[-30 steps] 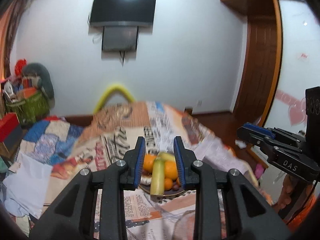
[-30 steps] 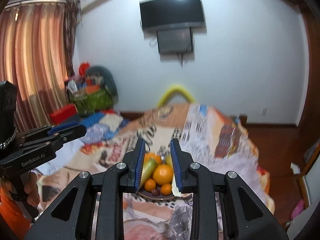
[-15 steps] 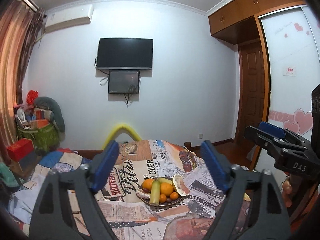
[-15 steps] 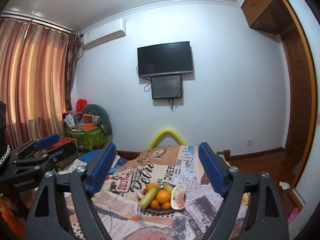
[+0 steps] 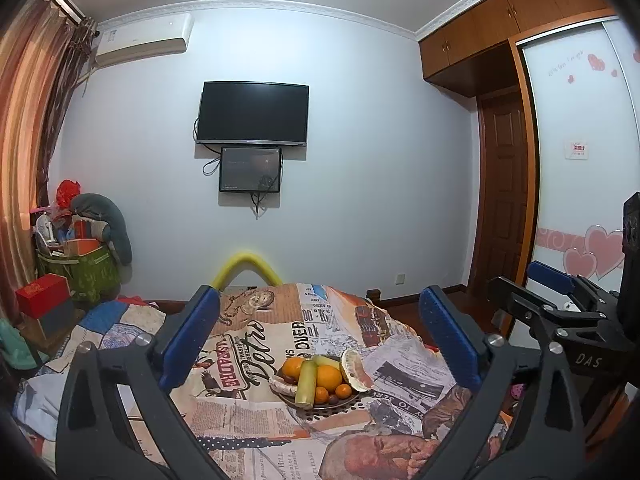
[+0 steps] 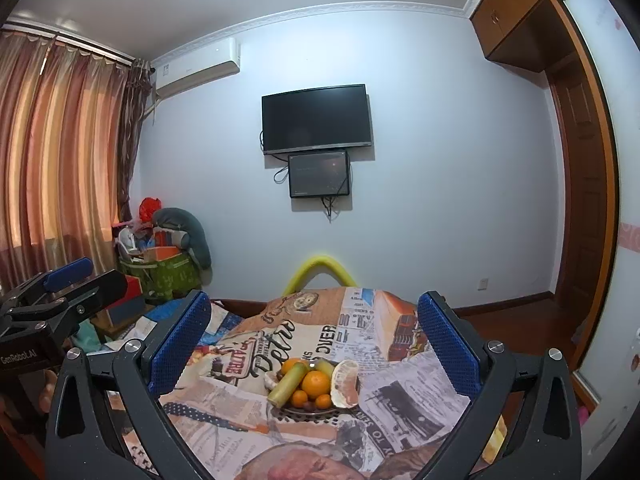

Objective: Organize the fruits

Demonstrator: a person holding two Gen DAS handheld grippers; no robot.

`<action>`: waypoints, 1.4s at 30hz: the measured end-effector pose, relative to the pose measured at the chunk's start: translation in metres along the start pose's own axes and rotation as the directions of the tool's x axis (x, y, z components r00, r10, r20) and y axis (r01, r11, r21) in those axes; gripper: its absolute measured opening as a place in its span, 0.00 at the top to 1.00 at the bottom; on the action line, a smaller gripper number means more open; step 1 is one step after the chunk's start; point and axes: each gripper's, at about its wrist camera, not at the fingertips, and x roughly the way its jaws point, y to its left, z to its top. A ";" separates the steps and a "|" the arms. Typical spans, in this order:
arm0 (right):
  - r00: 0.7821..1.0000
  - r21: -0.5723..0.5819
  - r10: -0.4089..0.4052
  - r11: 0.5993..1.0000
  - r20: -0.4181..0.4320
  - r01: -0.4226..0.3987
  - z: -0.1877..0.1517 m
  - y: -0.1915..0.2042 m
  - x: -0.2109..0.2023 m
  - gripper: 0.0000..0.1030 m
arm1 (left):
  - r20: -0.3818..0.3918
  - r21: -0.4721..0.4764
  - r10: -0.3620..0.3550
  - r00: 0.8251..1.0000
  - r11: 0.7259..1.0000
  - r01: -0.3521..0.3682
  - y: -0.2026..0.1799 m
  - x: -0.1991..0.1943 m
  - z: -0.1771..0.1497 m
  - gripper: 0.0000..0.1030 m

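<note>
A dark plate (image 5: 320,405) of fruit stands on a table under a newspaper-print cloth (image 5: 256,360). It holds oranges (image 5: 329,376), a pale green stalk (image 5: 306,378), a peeled pomelo piece (image 5: 354,370) and small dark fruits. In the right wrist view the plate (image 6: 312,412) shows the same oranges (image 6: 316,384) and stalk (image 6: 288,382). My left gripper (image 5: 319,296) and right gripper (image 6: 315,299) hover side by side well short of the plate. Both have their jaws opening wide with nothing between them. Each gripper's side shows in the other view: right gripper (image 5: 548,280), left gripper (image 6: 68,276).
A yellow foam tube (image 5: 246,264) arches behind the table's far edge. A green bin (image 5: 80,272) of clutter and a red box (image 5: 42,294) stand at the left wall. A TV (image 5: 254,114) hangs ahead. A wooden door (image 5: 504,200) and a wardrobe are on the right.
Both grippers went from nearly shut to wide open. Both pulled back from the plate and tilted up, so the fruit looks smaller and more of the wall shows.
</note>
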 end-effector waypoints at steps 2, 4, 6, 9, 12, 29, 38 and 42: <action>1.000 -0.002 0.002 1.000 -0.001 -0.002 0.000 0.000 0.000 0.00 | -0.001 0.000 -0.001 1.000 1.000 0.001 0.000 0.000 0.000 0.01; 1.000 -0.003 0.002 1.000 -0.001 -0.002 -0.001 0.000 -0.001 0.00 | -0.002 -0.001 -0.002 1.000 1.000 0.002 0.000 0.000 -0.001 0.01; 1.000 -0.003 0.006 1.000 -0.003 -0.006 0.000 0.001 0.000 0.00 | -0.001 -0.002 -0.003 1.000 1.000 0.003 0.000 -0.001 0.000 0.01; 1.000 -0.009 0.007 1.000 -0.006 -0.007 -0.002 0.002 0.000 0.00 | -0.004 -0.005 0.000 1.000 1.000 0.000 0.001 0.000 -0.001 0.00; 1.000 -0.012 0.008 1.000 -0.009 -0.008 -0.003 0.003 0.001 0.00 | -0.011 -0.008 -0.002 1.000 1.000 0.002 0.002 0.003 0.000 0.00; 1.000 0.000 0.009 1.000 -0.012 -0.009 -0.001 0.001 -0.001 0.00 | -0.031 -0.012 -0.012 0.999 1.000 0.011 0.003 0.011 -0.004 0.00; 1.000 0.005 0.005 1.000 -0.008 -0.005 0.000 -0.001 -0.001 0.00 | -0.040 -0.012 -0.021 0.999 1.000 0.020 0.003 0.014 -0.005 0.00; 1.000 0.008 0.005 1.000 -0.007 -0.005 0.000 -0.003 -0.001 0.00 | -0.040 -0.007 -0.029 0.999 1.000 0.029 0.002 0.014 -0.005 0.00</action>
